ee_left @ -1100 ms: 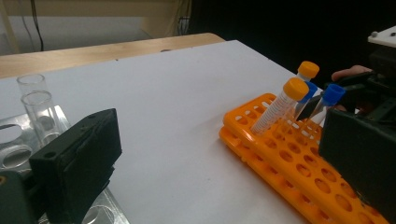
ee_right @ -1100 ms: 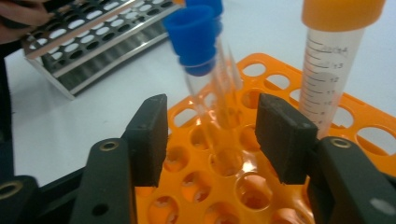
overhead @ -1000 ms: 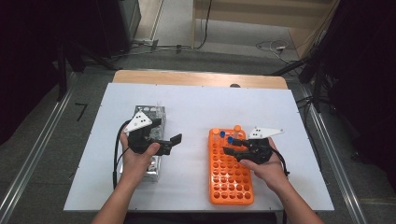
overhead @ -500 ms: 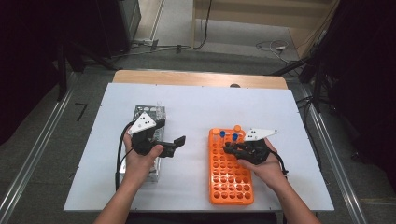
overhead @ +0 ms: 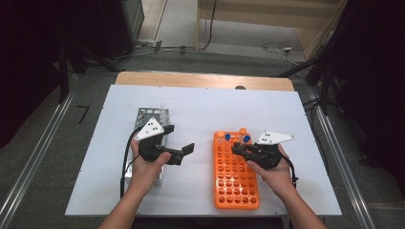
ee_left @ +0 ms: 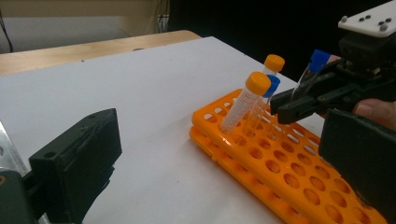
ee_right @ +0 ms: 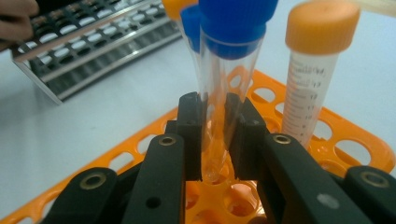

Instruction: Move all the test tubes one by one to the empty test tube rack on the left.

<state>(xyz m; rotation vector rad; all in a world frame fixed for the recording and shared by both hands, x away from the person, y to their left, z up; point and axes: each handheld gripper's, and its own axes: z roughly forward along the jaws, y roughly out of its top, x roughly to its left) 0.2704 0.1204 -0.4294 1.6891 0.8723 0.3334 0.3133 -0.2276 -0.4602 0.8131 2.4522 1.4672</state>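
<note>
Blue-capped tube [ee_right: 223, 70] pinched by right fingers [ee_right: 215, 140] over orange rack [overhead: 235, 188]; left fingers [overhead: 177, 143] spread.

— What sits where on the table [overhead: 205, 102]?
— A metal rack [overhead: 150, 117] lies at the left, a plastic rack [overhead: 235, 179] at the right, well apart.
— And the tubes?
— Three tubes [overhead: 242, 131] stand in the plastic rack's far rows; a fourth tube [ee_right: 223, 93] hangs just above that rack's holes, between the right gripper [ee_right: 215, 140] jaws.
</note>
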